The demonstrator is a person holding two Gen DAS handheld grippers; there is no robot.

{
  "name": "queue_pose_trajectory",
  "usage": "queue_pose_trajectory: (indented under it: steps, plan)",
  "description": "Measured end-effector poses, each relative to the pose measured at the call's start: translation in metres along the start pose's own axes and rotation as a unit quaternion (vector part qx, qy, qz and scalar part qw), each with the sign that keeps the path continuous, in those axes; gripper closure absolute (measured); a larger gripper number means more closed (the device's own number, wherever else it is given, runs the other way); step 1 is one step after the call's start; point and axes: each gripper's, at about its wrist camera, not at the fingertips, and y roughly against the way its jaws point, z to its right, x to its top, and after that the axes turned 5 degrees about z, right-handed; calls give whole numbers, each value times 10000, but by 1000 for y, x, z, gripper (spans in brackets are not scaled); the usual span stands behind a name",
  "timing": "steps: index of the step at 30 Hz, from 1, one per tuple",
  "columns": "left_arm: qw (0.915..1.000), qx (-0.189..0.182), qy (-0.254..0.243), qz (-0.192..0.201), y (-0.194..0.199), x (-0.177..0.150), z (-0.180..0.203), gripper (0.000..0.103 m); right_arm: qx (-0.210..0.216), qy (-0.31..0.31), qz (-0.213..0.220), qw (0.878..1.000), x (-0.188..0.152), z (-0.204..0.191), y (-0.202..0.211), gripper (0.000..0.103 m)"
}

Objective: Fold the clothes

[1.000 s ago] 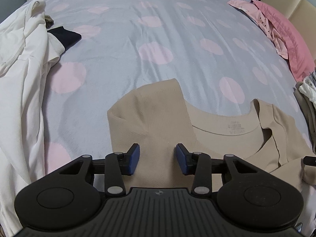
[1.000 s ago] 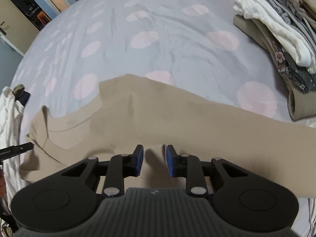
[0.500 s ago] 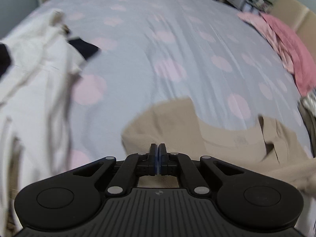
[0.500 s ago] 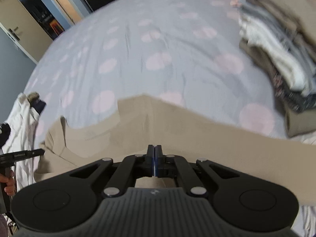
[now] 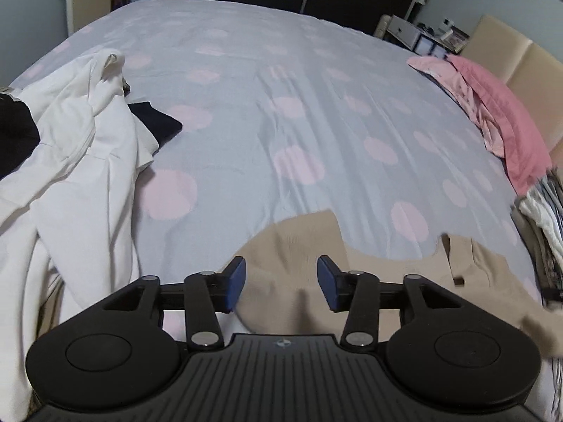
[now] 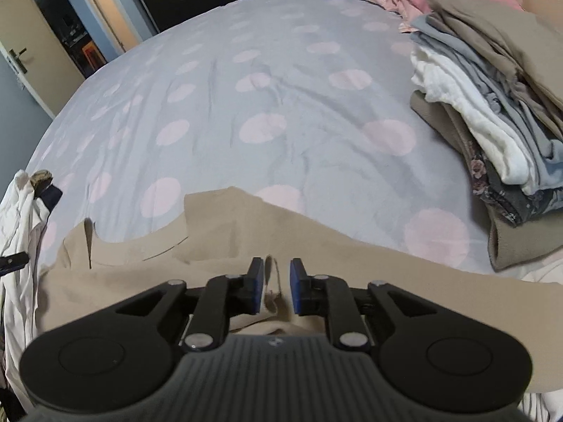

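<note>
A beige top (image 5: 288, 260) lies on the dotted grey bedsheet at the near edge; it also shows in the right wrist view (image 6: 211, 235), with its neckline to the left. My left gripper (image 5: 279, 283) is open, its blue pads apart over the garment's shoulder part. My right gripper (image 6: 276, 286) is open with a narrow gap, and a small raised ridge of the beige cloth stands between its pads (image 6: 257, 286).
A white garment (image 5: 70, 176) and a dark one (image 5: 155, 123) lie crumpled at the left. A stack of folded clothes (image 6: 492, 112) sits at the right. Pink pillows (image 5: 492, 112) lie by the headboard. The bedsheet (image 5: 281, 105) stretches ahead.
Both grippers were open a second ago, shut on the beige cloth half a second ago, and have now opened again. The cloth has shifted toward the near edge.
</note>
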Motion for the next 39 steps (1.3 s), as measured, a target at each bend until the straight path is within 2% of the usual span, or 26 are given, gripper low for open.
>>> queue_pose_trajectory:
  steps: [2,8,11,16,18,19,20,25,27,29,35,36,38,39]
  plan:
    - [9997,31,-209,-96,4,-6,-1,60,36,-85,-51,9999,-1,4,-3,78]
    - [9978,-96,-559,-356,11,-28,-5,60,390,-389,-15,9985,-2,12,-14,77]
    - [9963,-181,-657,-515,7,-31,0,60,534,-691,-214,9959,0,12,-32,77]
    - [9953,-274,-725,-586,4,-29,6,59,328,-705,-393,9962,-1,2,-61,77]
    - [9953,-272,-703,-601,3,-29,4,59,324,-794,-489,9951,-1,0,-71,81]
    - [9955,-262,-682,-605,2,-29,2,59,332,-851,-560,9942,-2,0,-76,95]
    - [9956,-251,-662,-610,2,-28,0,59,346,-878,-597,9938,-2,-2,-78,102]
    - [9960,-163,-561,-674,-3,-28,-14,59,119,-864,69,9962,12,-1,-62,102]
    - [9961,-118,-515,-705,-5,-28,-17,59,-2,-900,209,9957,16,3,-60,102]
    - [9959,-147,-543,-709,-3,-28,-16,59,-89,-914,255,9954,17,6,-60,95]
    - [9941,-391,-812,-611,9,-31,-8,56,85,-1087,214,9938,18,14,-52,93]
    - [9932,-458,-876,-618,11,-32,-6,55,119,-1123,195,9934,17,14,-50,90]
    - [9907,-537,-1076,-633,16,-38,-1,53,152,-1142,165,9932,15,15,-46,76]
    - [9894,-550,-1184,-642,18,-41,2,52,140,-1069,133,9941,14,14,-44,75]
